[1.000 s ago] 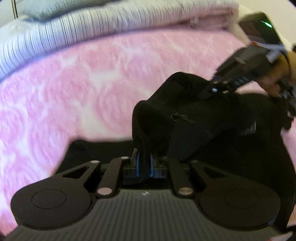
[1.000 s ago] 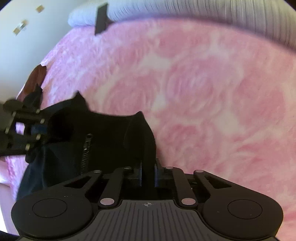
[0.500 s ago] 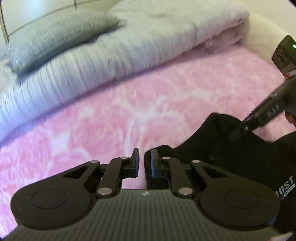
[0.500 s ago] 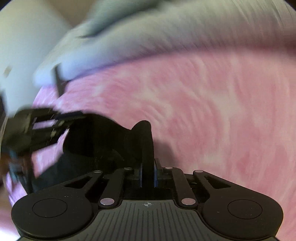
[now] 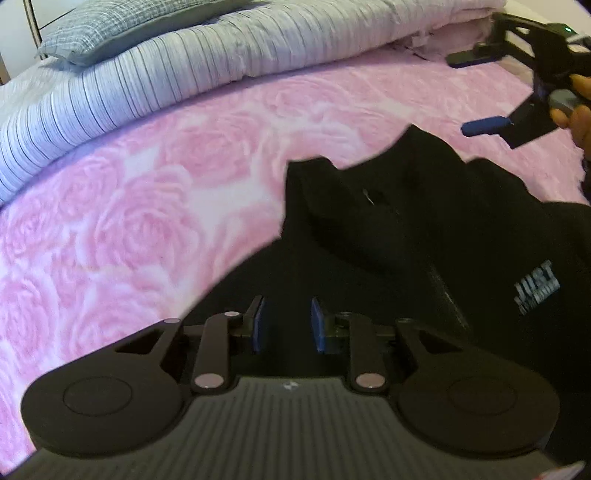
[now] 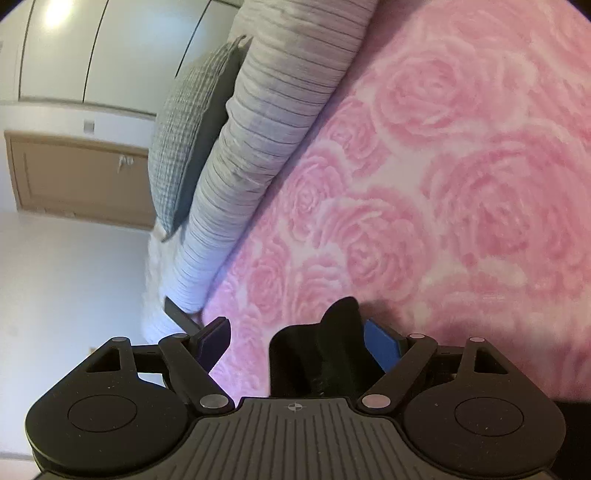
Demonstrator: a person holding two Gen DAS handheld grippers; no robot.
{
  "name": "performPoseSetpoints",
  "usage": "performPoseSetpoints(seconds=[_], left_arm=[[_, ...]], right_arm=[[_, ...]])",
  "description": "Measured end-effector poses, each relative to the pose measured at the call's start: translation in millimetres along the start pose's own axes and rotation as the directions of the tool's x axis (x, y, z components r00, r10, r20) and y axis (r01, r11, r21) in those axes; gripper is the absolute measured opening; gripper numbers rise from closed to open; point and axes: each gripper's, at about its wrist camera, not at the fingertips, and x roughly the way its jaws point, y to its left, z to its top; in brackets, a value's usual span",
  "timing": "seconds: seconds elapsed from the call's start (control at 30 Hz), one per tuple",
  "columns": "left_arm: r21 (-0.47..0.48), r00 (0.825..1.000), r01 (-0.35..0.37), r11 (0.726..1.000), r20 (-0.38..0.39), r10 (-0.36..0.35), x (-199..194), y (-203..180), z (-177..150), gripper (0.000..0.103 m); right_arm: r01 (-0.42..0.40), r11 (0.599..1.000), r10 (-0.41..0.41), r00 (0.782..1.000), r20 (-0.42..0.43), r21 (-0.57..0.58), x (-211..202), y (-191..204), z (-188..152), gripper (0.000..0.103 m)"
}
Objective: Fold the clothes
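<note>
A black garment [image 5: 424,236] with a zip and white lettering lies on the pink rose-patterned blanket [image 5: 166,192]. My left gripper [image 5: 287,325] is open just above its near edge, nothing between the blue pads. My right gripper [image 5: 476,92] shows at the top right of the left wrist view, open, above the far side of the garment. In the right wrist view my right gripper [image 6: 299,341] is open wide, and a black fold of the garment [image 6: 325,354] sits loose between the fingers, beside the right pad [image 6: 382,345].
A striped grey-white duvet [image 5: 155,74] is rolled along the far edge of the bed, with a grey checked pillow [image 5: 122,29] on it. The right wrist view shows the duvet [image 6: 258,140], white wardrobe doors [image 6: 74,48] and a wooden panel [image 6: 74,177].
Both grippers were shut on the garment's collar a second ago. Both have opened and let go. The garment has dropped flat onto the blanket, and the right gripper has swung up and away.
</note>
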Motion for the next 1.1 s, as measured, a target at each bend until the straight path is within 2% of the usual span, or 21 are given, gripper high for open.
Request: performPoseSetpoints(seconds=[0.1,0.23,0.4,0.47,0.57,0.67,0.73,0.8,0.83,0.9,0.93,1.0,1.03,1.1], left_arm=[[0.045,1.0,0.001,0.999,-0.003,-0.001,-2,-12,-10,0.023],[0.057,1.0,0.004,0.998,-0.023,-0.003,2,-19,-20,0.023],[0.073,1.0,-0.004,0.997,-0.027,0.006,-6,-23,-32,0.023],[0.08,1.0,-0.015,0.997,-0.018,0.016,-11,-20,-35,0.023],[0.082,0.999,-0.037,0.996,-0.012,0.038,-16,-12,-39,0.025],[0.084,0.998,-0.06,0.995,-0.006,0.06,-21,-3,-42,0.025],[0.085,0.997,-0.075,0.994,-0.002,0.075,-25,3,-45,0.026],[0.081,0.995,-0.095,0.992,-0.01,0.097,-25,14,-47,0.026],[0.077,0.994,-0.109,0.991,-0.02,0.11,-24,23,-49,0.026],[0.07,0.99,-0.135,0.988,-0.039,0.138,-21,40,-52,0.027],[0.066,0.987,-0.148,0.987,-0.049,0.151,-20,48,-53,0.027],[0.055,0.985,-0.153,0.987,-0.076,0.157,-17,64,-54,0.029],[0.051,0.985,-0.146,0.988,-0.089,0.15,-15,71,-54,0.031],[0.041,0.984,-0.133,0.99,-0.114,0.137,-11,86,-54,0.033]], right_arm=[[0.056,0.998,-0.056,0.998,0.003,-0.008,1,-1,-4,0.083],[0.11,0.994,-0.11,0.994,0.004,-0.003,3,-3,-12,0.083],[0.086,0.991,-0.086,0.996,-0.002,0.098,-4,-9,-18,0.083],[-0.052,0.989,0.054,0.998,-0.014,0.138,-12,-13,-23,0.083],[-0.241,0.964,0.243,0.97,-0.007,0.116,-28,-11,-31,0.083],[-0.309,0.949,0.311,0.95,-0.026,0.071,-40,-7,-38,0.083],[-0.309,0.95,0.31,0.95,-0.039,0.04,-46,-7,-40,0.084],[-0.268,0.963,0.268,0.962,-0.051,0.006,-51,-8,-43,0.092],[-0.221,0.975,0.219,0.974,-0.061,-0.033,-52,-8,-44,0.096],[-0.114,0.986,0.105,0.992,-0.074,-0.121,-55,-7,-46,0.096],[-0.036,0.983,0.023,0.997,-0.074,-0.182,-55,-6,-47,0.096],[0.129,0.94,-0.152,0.987,-0.05,-0.316,-54,-4,-49,0.096],[0.211,0.894,-0.242,0.97,-0.031,-0.395,-52,-2,-51,0.096],[0.299,0.804,-0.355,0.935,-0.011,-0.514,-45,-1,-54,0.096]])
